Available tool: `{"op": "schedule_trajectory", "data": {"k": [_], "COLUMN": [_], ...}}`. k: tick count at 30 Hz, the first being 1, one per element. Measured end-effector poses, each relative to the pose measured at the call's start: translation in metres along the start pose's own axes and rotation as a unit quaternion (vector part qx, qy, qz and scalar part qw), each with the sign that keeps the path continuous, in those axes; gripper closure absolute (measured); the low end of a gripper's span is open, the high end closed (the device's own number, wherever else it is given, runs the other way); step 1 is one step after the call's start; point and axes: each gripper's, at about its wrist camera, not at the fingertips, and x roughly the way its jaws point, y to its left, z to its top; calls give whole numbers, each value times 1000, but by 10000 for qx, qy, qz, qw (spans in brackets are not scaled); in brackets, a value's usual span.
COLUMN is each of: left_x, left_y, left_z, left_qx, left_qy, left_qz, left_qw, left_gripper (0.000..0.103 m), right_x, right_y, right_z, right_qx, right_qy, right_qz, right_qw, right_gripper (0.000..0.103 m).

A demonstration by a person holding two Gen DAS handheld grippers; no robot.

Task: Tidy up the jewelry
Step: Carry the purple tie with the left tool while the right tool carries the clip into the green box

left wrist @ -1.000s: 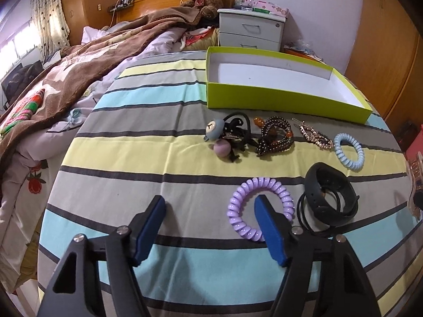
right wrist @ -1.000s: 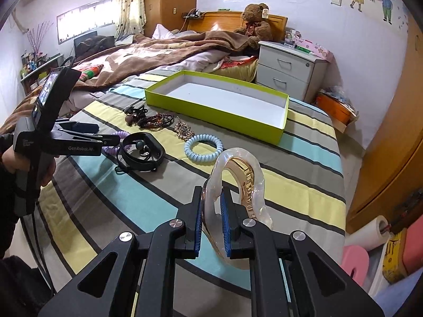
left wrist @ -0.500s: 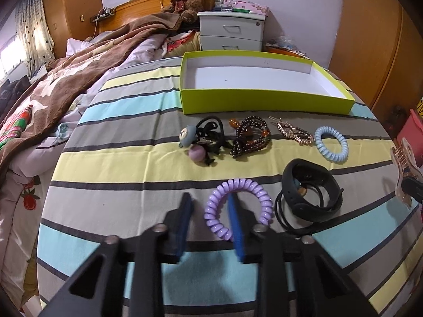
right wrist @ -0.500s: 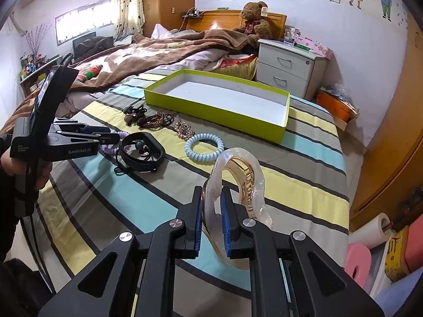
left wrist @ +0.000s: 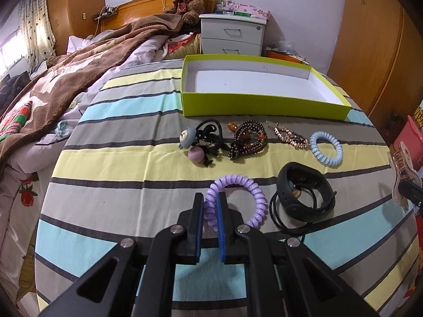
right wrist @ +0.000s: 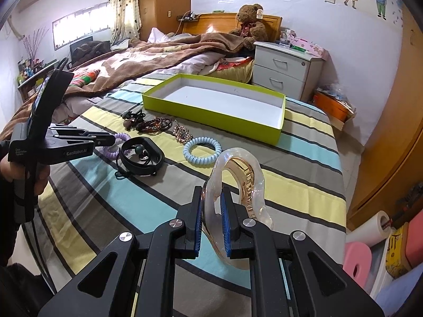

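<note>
My left gripper is shut on the left side of a purple spiral hair tie that lies on the striped cloth. The same gripper shows at the left of the right wrist view, with the purple tie at its tips. My right gripper is shut on a clear and gold hair claw, held above the cloth. That claw shows at the right edge of the left wrist view. An empty lime-green box with a white inside stands behind the jewelry; its front wall also faces the right wrist view.
On the cloth lie a black band on cords, a light blue spiral tie, a gold clip, a dark bead bracelet and black ties with charms. A bed, a nightstand and a person's hand surround the table.
My left gripper's jaws closed from wide apart onto the purple hair tie's left side. The right gripper stayed still with the claw in it.
</note>
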Motion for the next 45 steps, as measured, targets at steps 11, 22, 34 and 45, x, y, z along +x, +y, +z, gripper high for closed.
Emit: {"op": "schedule_trajectory", "data": {"k": [11, 22, 34, 45], "left_x": [-20, -41, -37, -4], "left_y": [1, 4, 0, 5], "left_z": [6, 26, 72, 126], "left_qx": [-41, -71, -57, -223], "left_qy": [-221, -472, -573, -571], "left_qz": [-36, -131, -297, -472], "left_qw": [9997, 9988, 9979, 9970], "left_gripper": [93, 93, 93, 93], "right_x": [-8, -22, -7, 39], "right_y": [2, -1, -17, -38], "right_z": [3, 25, 70, 127], "right_qx": [-4, 23, -30, -144], "right_qy": [-104, -295, -282, -108], "right_qz": [-90, -259, -430, -602], "right_qw": [9999, 9992, 9987, 9980], "right_gripper": [90, 90, 90, 90]}}
